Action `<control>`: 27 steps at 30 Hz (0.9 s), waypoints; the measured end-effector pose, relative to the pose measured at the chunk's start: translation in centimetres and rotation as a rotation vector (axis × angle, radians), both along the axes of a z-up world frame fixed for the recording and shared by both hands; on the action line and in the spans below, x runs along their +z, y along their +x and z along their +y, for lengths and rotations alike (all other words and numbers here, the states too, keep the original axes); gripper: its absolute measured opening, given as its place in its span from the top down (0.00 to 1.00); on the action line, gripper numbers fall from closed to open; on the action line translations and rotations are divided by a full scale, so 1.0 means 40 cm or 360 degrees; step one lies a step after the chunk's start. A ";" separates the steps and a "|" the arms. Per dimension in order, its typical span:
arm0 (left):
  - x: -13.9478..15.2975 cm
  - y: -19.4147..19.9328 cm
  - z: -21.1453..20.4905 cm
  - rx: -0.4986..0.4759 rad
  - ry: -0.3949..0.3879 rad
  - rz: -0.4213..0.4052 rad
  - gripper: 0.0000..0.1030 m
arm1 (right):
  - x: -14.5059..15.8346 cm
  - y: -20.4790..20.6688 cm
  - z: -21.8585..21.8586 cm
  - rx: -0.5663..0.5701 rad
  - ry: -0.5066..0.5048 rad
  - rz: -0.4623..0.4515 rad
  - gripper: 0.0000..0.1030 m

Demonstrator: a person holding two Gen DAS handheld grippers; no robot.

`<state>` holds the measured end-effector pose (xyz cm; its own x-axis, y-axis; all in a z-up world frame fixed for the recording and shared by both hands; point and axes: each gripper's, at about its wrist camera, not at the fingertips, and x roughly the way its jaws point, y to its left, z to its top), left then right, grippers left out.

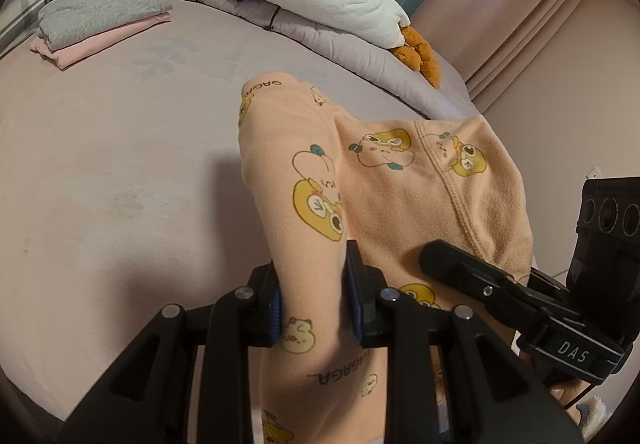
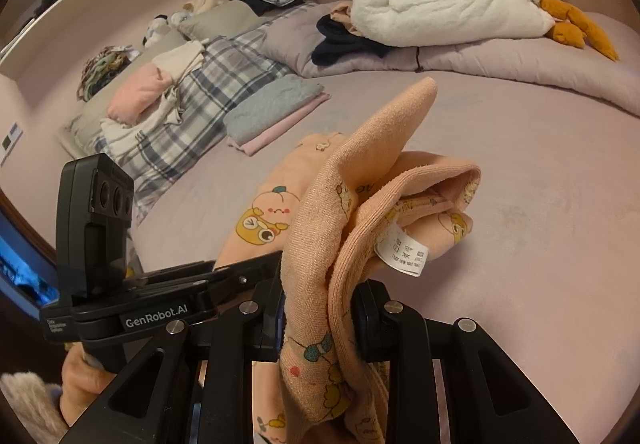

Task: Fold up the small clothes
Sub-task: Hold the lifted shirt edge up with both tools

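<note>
Both our left tool (image 1: 314,308) and right tool (image 2: 320,318) clench the peach garment (image 1: 400,183), unfolded (two folded pieces (image 1: 100,17) lie stacked on the bed (image 1: 120,163)).

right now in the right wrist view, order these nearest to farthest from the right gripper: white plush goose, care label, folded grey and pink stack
1. care label, just above the right gripper, slightly right
2. folded grey and pink stack, mid-bed, left
3. white plush goose, far back on the duvet, right

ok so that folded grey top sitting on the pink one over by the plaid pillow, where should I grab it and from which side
Probably take the grey top at its thick folded edge, the near one facing the open bedsheet. Come in low from that side: the plaid pillow blocks the far side. It lies flat on the pink top, so pinch shallow. Both grippers are shut on the peach garment.
</note>
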<state>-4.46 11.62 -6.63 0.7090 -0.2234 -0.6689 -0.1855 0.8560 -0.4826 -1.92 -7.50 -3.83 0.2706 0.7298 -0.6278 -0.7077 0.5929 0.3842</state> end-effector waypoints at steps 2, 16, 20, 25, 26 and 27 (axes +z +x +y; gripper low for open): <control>-0.002 -0.002 0.002 0.0006 -0.0001 0.0002 0.75 | -0.001 -0.001 0.005 0.0004 -0.0004 0.0000 0.73; -0.014 -0.001 0.024 0.0025 -0.0013 0.0022 0.75 | -0.013 0.003 0.032 0.0021 -0.0026 0.0022 0.73; -0.020 0.002 0.030 0.0027 -0.0022 0.0035 0.75 | -0.019 0.005 0.039 0.0021 -0.0036 0.0036 0.73; -0.023 0.005 0.031 0.0029 -0.0024 0.0040 0.75 | -0.021 0.004 0.046 0.0021 -0.0042 0.0041 0.73; -0.024 0.006 0.031 0.0029 -0.0024 0.0040 0.75 | -0.021 0.004 0.046 0.0021 -0.0041 0.0040 0.73; -0.024 0.007 0.031 0.0029 -0.0023 0.0041 0.75 | -0.021 0.003 0.046 0.0020 -0.0042 0.0040 0.73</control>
